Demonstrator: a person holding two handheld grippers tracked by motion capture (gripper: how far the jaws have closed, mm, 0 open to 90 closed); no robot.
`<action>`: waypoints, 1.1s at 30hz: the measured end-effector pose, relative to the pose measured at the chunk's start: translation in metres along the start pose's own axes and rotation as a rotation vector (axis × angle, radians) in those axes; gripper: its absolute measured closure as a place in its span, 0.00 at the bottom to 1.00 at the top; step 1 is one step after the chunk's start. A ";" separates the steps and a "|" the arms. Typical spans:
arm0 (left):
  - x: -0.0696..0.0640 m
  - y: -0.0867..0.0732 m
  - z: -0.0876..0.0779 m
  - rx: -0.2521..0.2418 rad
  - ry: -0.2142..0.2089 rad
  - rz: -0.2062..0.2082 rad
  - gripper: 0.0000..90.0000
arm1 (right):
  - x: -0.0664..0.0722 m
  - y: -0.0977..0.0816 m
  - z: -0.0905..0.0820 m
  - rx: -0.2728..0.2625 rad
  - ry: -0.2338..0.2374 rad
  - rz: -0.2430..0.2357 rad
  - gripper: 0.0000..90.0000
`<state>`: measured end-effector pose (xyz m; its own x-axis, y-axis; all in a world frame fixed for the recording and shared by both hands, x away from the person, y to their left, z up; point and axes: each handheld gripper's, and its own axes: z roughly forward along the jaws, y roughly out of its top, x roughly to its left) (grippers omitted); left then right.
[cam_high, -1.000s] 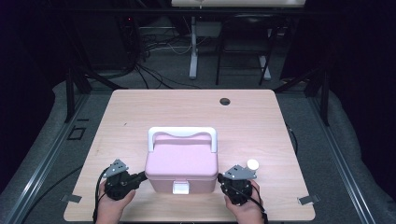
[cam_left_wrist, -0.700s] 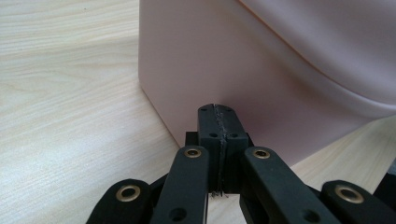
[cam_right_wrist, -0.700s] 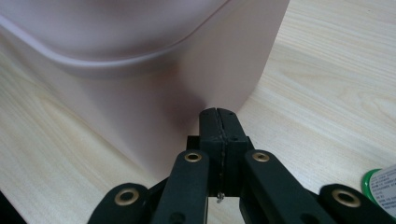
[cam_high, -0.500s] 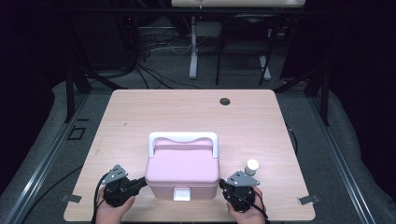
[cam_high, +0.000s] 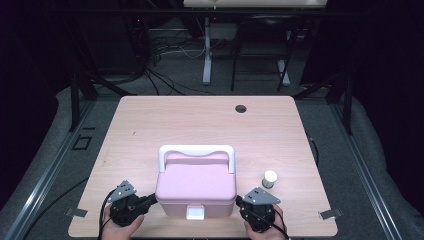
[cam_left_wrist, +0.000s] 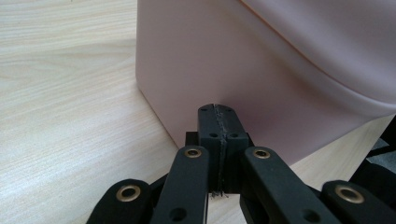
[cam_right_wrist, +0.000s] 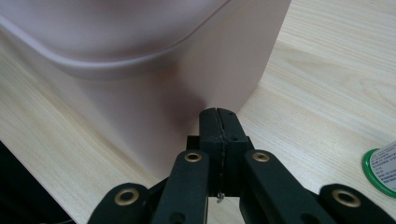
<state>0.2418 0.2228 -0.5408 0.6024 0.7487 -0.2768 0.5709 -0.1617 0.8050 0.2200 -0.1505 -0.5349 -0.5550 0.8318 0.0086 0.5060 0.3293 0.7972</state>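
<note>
A pink lidded box (cam_high: 196, 187) with a white handle (cam_high: 196, 150) and a white front latch (cam_high: 195, 213) stands near the table's front edge. My left gripper (cam_high: 152, 199) is shut and empty, its tips right at the box's left wall. In the left gripper view the closed tips (cam_left_wrist: 218, 108) meet the pink wall (cam_left_wrist: 224, 60) low down. My right gripper (cam_high: 240, 201) is also shut and empty, at the box's right wall. The right gripper view has its tips (cam_right_wrist: 218, 111) against the pink wall (cam_right_wrist: 154, 107) near a corner.
A small bottle with a white cap (cam_high: 270, 178) stands on the wooden table (cam_high: 200, 120) just right of the box, and its green-rimmed label (cam_right_wrist: 380, 168) is close to my right gripper. A round cable hole (cam_high: 241, 108) lies at the far side. Dark floor and cables surround the table.
The pink box and both grippers have shifted a little toward the table's near edge. The small bottle has stayed in place.
</note>
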 end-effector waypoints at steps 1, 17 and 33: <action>0.001 0.000 0.000 -0.005 -0.003 -0.005 1.00 | 0.001 0.000 0.000 -0.004 -0.004 -0.005 1.00; 0.011 0.003 -0.008 -0.046 -0.001 -0.009 0.86 | -0.012 -0.001 -0.004 -0.049 0.026 0.008 0.91; 0.016 0.019 -0.026 -0.045 -0.016 0.010 0.75 | -0.028 0.016 -0.025 -0.060 0.062 0.017 0.76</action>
<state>0.2481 0.2488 -0.5161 0.6170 0.7368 -0.2766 0.5394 -0.1400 0.8303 0.2273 -0.1796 -0.5073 -0.5870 0.8075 0.0583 0.4767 0.2865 0.8311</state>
